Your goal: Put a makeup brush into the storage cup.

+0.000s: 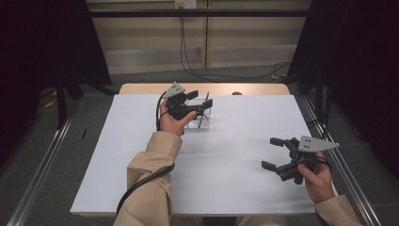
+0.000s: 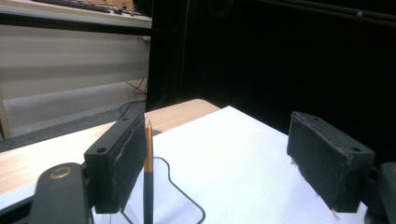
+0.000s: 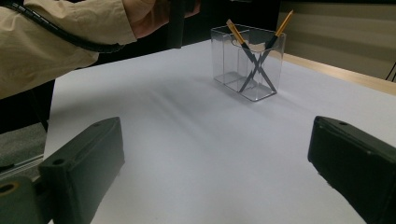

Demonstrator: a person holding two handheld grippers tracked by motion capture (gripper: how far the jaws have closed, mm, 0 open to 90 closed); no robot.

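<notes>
While the left gripper (image 1: 203,100) hangs over the clear holder (image 3: 246,60) at the far middle of the white table (image 1: 141,141), its jaws stand wide apart, gripping nothing; in the left gripper view one pencil (image 2: 148,172) rises upright just beside the inner face of the left-hand jaw, so close that I cannot tell whether the two touch, while the other jaw stands well clear of it; the curved rim of the holder shows below. Seen from the right gripper view, the holder is a see-through box with inner compartments, standing upright on the table; two pencils lean in it and cross each other, one tipping left (image 3: 239,42), the other tipping right (image 3: 276,35), both with a tan upper end and a dark lower shaft. Which compartment each sits in I cannot tell. Near the table's right edge the right gripper (image 1: 275,153) is held level in the person's right hand (image 1: 317,181), well apart from the holder; its jaws stand wide, nothing between them but bare tabletop. A beige sleeve (image 1: 150,183) covers the left forearm, along which a black cable (image 1: 141,183) trails.
</notes>
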